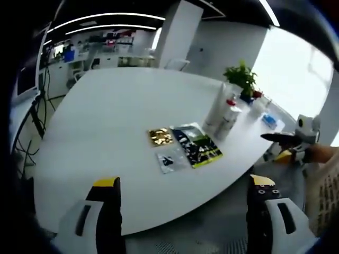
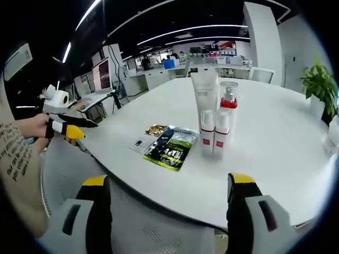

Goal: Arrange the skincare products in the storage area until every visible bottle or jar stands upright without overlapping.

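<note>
While both grippers are held out over the near edge of the white table [image 1: 116,121], nothing is gripped by either one. The left gripper [image 1: 185,198] is seen with its jaws wide apart and bare, and the same is seen of the right gripper [image 2: 167,193]. Only the yellow-tipped ends of the jaws are shown; the rest is cut off at the bottom of each view.

The skincare things are stood together near the far right part of the table in the left gripper view. A tall white tube [image 2: 204,95] is seen upright, with a pump bottle [image 2: 228,103] with a red part just beside it. Two small white bottles [image 2: 214,135] with red labels are stood in front, partly hiding the taller ones. Whether they are touching cannot be told. In the left gripper view the group is small and blurred, and the small bottles cannot be made out.

Three flat packets are laid on the table near the bottles: a gold packet [image 1: 160,137], a clear packet [image 1: 170,160] and a black and green packet [image 1: 197,146]. Their words are too small to read.

A green plant [image 1: 241,78] is stood farther back. A hand [image 2: 36,126] is seen at the left edge, holding the other gripper.
</note>
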`<control>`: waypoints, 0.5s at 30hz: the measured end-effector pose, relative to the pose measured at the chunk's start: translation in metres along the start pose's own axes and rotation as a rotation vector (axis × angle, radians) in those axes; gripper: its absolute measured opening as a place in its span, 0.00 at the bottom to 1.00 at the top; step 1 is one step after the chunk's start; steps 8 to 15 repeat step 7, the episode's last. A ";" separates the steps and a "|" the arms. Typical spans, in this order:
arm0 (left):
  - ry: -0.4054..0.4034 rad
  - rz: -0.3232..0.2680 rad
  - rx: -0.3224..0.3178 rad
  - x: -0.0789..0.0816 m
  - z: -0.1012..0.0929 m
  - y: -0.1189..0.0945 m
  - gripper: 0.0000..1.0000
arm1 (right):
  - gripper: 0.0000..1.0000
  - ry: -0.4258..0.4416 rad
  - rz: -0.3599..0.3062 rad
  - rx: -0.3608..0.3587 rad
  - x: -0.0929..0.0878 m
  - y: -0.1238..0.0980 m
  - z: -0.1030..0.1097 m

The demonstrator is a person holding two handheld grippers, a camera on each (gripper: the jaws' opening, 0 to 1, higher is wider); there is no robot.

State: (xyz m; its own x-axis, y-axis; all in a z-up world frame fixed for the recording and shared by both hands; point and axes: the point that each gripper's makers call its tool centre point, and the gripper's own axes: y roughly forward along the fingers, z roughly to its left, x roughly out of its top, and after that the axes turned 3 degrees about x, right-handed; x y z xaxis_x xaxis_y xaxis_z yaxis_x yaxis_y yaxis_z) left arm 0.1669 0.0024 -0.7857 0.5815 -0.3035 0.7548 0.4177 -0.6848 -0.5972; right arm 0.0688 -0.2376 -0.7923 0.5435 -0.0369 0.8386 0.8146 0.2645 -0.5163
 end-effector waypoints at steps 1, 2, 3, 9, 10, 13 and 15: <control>0.000 0.001 0.000 0.000 0.000 0.000 0.96 | 0.91 0.001 0.001 0.000 -0.002 -0.004 0.008; 0.001 0.002 -0.001 0.000 0.000 0.000 0.95 | 0.91 -0.001 0.001 0.000 -0.003 -0.006 0.013; 0.001 0.002 -0.002 0.000 0.000 -0.001 0.95 | 0.91 -0.003 0.002 0.001 -0.003 -0.007 0.015; -0.003 -0.008 0.004 0.002 0.001 -0.002 0.95 | 0.91 -0.010 0.011 0.008 -0.003 -0.007 0.019; -0.003 -0.008 0.004 0.002 0.001 -0.002 0.95 | 0.91 -0.010 0.011 0.008 -0.003 -0.007 0.019; -0.003 -0.008 0.004 0.002 0.001 -0.002 0.95 | 0.91 -0.010 0.011 0.008 -0.003 -0.007 0.019; -0.003 -0.008 0.004 0.002 0.001 -0.002 0.95 | 0.91 -0.010 0.011 0.008 -0.003 -0.007 0.019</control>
